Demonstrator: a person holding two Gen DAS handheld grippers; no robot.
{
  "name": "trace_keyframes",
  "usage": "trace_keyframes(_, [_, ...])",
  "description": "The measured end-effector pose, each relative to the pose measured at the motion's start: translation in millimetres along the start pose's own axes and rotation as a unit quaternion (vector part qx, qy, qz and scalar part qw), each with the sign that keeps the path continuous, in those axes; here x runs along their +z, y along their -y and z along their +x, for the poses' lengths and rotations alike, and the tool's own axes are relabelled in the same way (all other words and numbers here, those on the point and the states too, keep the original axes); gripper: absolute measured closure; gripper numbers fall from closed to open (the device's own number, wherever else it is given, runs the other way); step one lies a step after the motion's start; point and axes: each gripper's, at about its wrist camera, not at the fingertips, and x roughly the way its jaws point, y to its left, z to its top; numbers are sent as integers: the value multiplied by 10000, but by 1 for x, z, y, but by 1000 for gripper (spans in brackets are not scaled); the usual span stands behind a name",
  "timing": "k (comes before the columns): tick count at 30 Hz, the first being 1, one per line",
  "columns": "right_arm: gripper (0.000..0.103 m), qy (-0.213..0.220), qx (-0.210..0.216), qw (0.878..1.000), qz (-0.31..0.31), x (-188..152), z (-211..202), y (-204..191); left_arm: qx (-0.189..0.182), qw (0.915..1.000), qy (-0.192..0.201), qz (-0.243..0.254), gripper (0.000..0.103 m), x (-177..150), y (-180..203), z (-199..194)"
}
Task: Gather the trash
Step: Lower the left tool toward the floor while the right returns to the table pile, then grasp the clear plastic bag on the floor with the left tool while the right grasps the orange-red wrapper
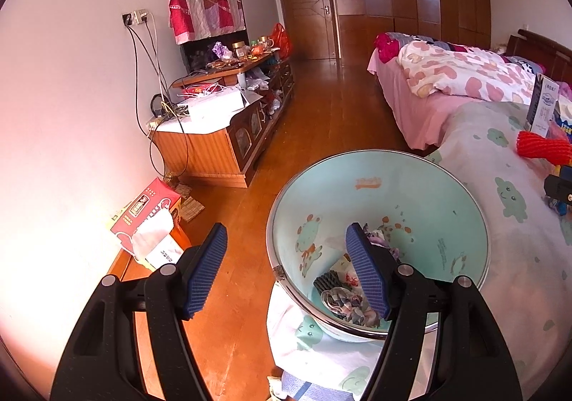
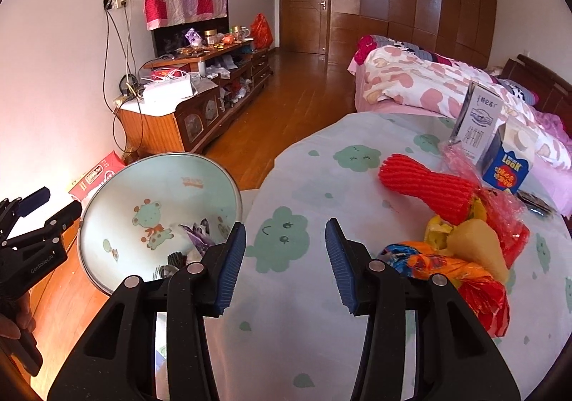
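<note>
Now both ribbed-pad grippers, left (image 1: 286, 268) and right (image 2: 286, 265), gape empty; crinkly wrappers (image 2: 461, 279) lie at three o'clock of the round enamel basin (image 2: 107, 208).

Pale green cartoon-printed round bin (image 2: 157, 186) as landmark, tilted at the left edge of the cloud-print covered bench (image 2: 286, 311). Crumpled wrappers (image 1: 343, 297) inside it. Ribbed red foam sleeve (image 2: 425, 186), orange-red plastic bags (image 2: 464, 279) and blue carton (image 2: 507, 168) to its right on the bench. Wooden TV cabinet (image 1: 214, 147) behind, by the wall.
</note>
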Motion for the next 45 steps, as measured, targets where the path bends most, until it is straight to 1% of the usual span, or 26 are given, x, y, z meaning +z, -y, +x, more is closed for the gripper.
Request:
trace_keyframes(8, [56, -56, -239, 9989, 389, -8, -4, 34, -36, 10000, -5, -86, 35, 0, -2, -1])
trace_keyframes(14, [56, 60, -423, 9978, 501, -11, -15, 57, -39, 9997, -19, -233, 35, -1, -10, 3])
trace_keyframes(16, [56, 82, -530, 9968, 592, -13, -20, 70, -41, 9996, -24, -279, 35, -3, -14, 5])
trace_keyframes(20, [56, 103, -896, 9918, 903, -19, -34, 108, -10, 9995, -59, -313, 35, -7, -19, 10])
trace_keyframes(23, [56, 3, -1120, 9878, 1078, -25, -37, 133, -7, 9995, -76, -315, 35, -11, -24, 13])
trace_keyframes(27, [56, -156, -1088, 9867, 1197, -32, -36, 150, 130, 9995, -88, -267, 35, -17, -36, 18])
trace_keyframes(31, [57, -3, -1065, 9900, 922, -33, -42, 145, 233, 9993, -158, -230, 35, -30, -54, 23])
trace_keyframes(32, [57, 56, -1087, 9914, 732, -31, -45, 140, 285, 9993, -178, -178, 35, -35, -58, 25])
trace_keyframes(34, [57, 72, -1026, 9928, 612, -29, -44, 136, 463, 9986, -250, -40, 35, -49, -70, 31])
trace_keyframes(36, [58, 15, -930, 9948, 419, -28, -43, 131, 668, 9968, -407, 133, 35, -68, -82, 40])
trace_keyframes(38, [58, -44, -981, 9949, 234, -29, -42, 126, 915, 9930, -671, 342, 35, -95, -96, 54])
trace_keyframes(40, [58, -143, -1112, 9934, 237, -32, -38, 127, 1202, 9857, -1031, 582, 35, -130, -109, 71])
trace_keyframes(42, [58, -268, -1212, 9911, 475, -35, -32, 134, 1458, 9752, -1478, 767, 35, -170, -121, 91])
trace_keyframes(44, [58, -338, -1283, 9890, 652, -36, -25, 138, 1582, 9651, -1898, 867, 35, -209, -133, 107])
trace_keyframes(45, [58, -365, -1306, 9887, 640, -36, -24, 135, 1650, 9592, -2092, 940, 35, -229, -138, 115])
